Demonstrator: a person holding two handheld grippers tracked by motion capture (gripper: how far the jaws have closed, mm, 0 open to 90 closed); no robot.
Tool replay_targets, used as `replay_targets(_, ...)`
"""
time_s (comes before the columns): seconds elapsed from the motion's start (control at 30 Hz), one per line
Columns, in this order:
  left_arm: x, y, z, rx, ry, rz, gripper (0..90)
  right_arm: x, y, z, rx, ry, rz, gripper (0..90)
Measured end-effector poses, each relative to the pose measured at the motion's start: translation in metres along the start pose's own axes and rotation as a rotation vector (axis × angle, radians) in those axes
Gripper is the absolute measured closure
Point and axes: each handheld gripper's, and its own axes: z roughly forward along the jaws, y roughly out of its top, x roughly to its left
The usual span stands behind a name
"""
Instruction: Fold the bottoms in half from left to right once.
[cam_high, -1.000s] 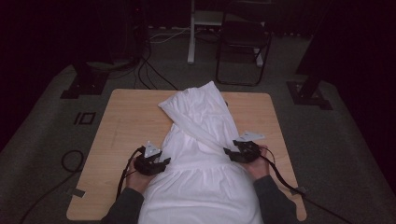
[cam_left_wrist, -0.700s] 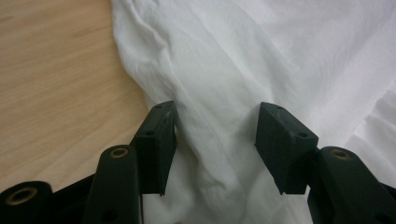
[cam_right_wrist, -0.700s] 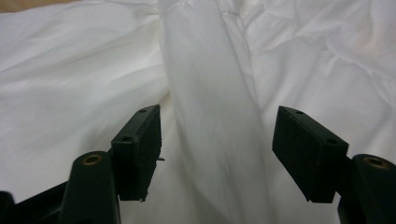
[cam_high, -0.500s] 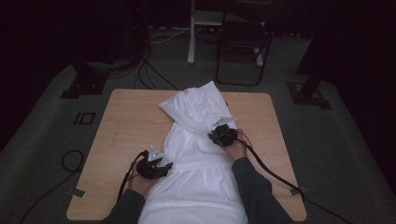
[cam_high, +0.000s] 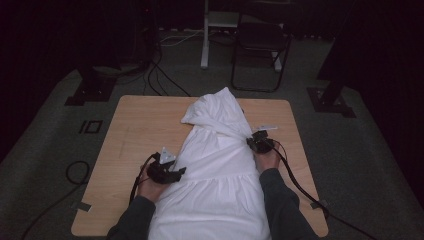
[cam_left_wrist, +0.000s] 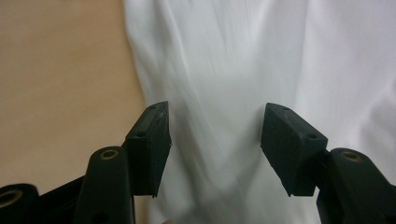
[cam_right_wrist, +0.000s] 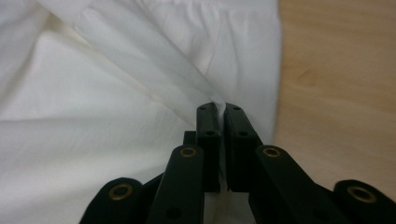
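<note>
Right gripper (cam_right_wrist: 217, 108) is clamping down on a fold of the white garment (cam_high: 220, 165); its jaws have just been closing and a thin strip of cloth is showing pinched between the pads in the right gripper view. In the high view the right gripper (cam_high: 259, 144) is sitting at the garment's right edge, about halfway up the table (cam_high: 135, 120), with the person's right hand behind it and the black cable (cam_high: 300, 187) trailing back toward the table's near right corner.

Left gripper (cam_left_wrist: 215, 130) is standing released, jaws wide apart and just been opening; the cloth is lying beneath and between the pads (cam_left_wrist: 152, 140), not pinched. In the high view the left gripper (cam_high: 167, 171) is hovering at the garment's left edge, nearer the person than the right one.

The garment is lying lengthwise down the middle of the wooden table, bunched narrow end at the far side, wide end spreading over the near edge between the person's dark sleeves (cam_high: 132, 220). Bare wood is showing on both sides of it.

Beyond the table, a dark chair (cam_high: 260, 47) is standing on the grey floor, with cables (cam_high: 160, 75) lying near a black stand foot (cam_high: 92, 90).
</note>
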Motion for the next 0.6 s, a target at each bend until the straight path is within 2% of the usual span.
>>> replay_targets(0.03, 0.004, 0.009, 0.003, -0.015, 0.007, 0.003, 42.5, 0.001, -0.001, 0.002, -0.003, 0.001, 0.001, 85.5)
replay_targets(0.13, 0.016, 0.028, 0.023, -0.019, 0.001, -0.045, 42.0, 0.001, 0.000, 0.002, 0.003, 0.000, 0.002, 83.7)
replay_targets(0.2, 0.020, 0.034, 0.045, 0.012, 0.012, -0.053, 41.9, 0.000, 0.000, 0.002, 0.006, 0.001, -0.002, 82.9)
replay_targets(0.23, 0.022, 0.035, 0.058, 0.045, 0.025, -0.052, 41.9, 0.000, 0.000, 0.002, 0.006, 0.001, -0.004, 82.8)
replay_targets(0.3, 0.022, 0.031, 0.072, 0.078, 0.033, -0.046, 45.8, -0.001, -0.001, 0.002, 0.002, 0.003, -0.007, 82.9)
replay_targets(0.33, 0.022, 0.028, 0.073, 0.076, 0.036, -0.045, 58.5, -0.001, -0.001, 0.001, 0.002, 0.004, -0.004, 83.5)
replay_targets(0.4, 0.018, 0.022, 0.070, 0.053, 0.049, -0.049, 76.3, 0.001, -0.003, -0.001, 0.004, 0.006, -0.015, 85.1)
replay_targets(0.43, 0.015, 0.019, 0.067, 0.052, 0.066, -0.033, 80.6, 0.001, -0.004, -0.002, 0.005, 0.006, -0.023, 85.8)
replay_targets(0.53, 0.011, 0.010, 0.058, 0.053, 0.059, -0.039, 82.8, 0.006, -0.012, -0.010, 0.013, 0.015, -0.043, 86.9)
replay_targets(0.6, 0.007, 0.000, 0.048, 0.042, 0.044, -0.065, 82.8, 0.010, -0.020, -0.018, 0.017, 0.031, -0.052, 86.9)
